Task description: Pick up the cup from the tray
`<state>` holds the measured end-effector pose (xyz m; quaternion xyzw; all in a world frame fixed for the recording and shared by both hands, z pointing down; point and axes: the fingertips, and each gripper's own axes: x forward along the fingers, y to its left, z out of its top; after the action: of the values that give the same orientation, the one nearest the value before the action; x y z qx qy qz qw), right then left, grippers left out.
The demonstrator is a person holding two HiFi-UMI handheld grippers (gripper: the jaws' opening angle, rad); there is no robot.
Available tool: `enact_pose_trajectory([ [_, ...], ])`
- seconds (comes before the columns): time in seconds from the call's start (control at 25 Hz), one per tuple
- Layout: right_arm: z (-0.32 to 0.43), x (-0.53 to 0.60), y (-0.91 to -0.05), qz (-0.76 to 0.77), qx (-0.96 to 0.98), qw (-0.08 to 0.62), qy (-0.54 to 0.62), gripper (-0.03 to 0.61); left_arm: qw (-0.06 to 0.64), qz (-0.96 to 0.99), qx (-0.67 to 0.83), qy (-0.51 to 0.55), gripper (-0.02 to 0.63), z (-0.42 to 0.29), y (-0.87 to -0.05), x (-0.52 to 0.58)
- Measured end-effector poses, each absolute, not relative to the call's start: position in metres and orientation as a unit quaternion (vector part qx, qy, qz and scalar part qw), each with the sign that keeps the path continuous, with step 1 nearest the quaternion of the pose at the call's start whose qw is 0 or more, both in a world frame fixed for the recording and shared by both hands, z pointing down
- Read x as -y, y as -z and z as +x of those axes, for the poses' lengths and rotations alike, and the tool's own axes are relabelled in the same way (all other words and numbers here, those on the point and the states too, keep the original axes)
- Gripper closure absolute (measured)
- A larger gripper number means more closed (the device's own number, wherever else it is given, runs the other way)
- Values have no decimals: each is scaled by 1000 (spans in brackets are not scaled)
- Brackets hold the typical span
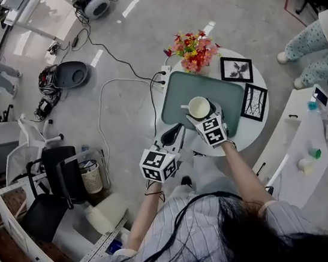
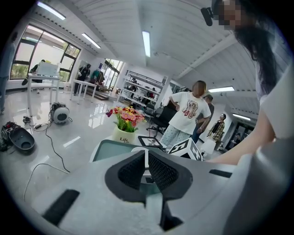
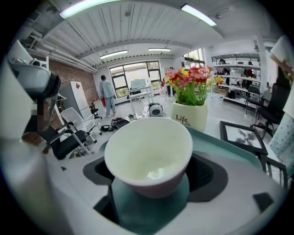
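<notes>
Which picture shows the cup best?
The right gripper view: the cup fills the middle, close up, between open jaws. The head view shows it small, from above, on the tray. The left gripper view mostly hides it behind its own jaws.

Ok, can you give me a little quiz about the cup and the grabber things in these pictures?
1. True or false: the white ceramic cup sits between the right gripper's open jaws.
2. What is the cup standing on? A the teal rectangular tray; B a black picture frame; C the grey floor.
3. Fill in: the left gripper's jaws are ___.
Key: 1 true; 2 A; 3 shut.
</notes>
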<state>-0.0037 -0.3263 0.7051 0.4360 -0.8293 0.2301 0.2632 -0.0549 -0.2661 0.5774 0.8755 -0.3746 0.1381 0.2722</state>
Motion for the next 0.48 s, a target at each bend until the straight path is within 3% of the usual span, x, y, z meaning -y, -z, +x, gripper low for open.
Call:
enact_pose_trajectory([
  [0.48, -4, 330, -700, 439, 834, 264, -206, 167, 276, 872, 380, -139, 600, -56, -578, 261],
])
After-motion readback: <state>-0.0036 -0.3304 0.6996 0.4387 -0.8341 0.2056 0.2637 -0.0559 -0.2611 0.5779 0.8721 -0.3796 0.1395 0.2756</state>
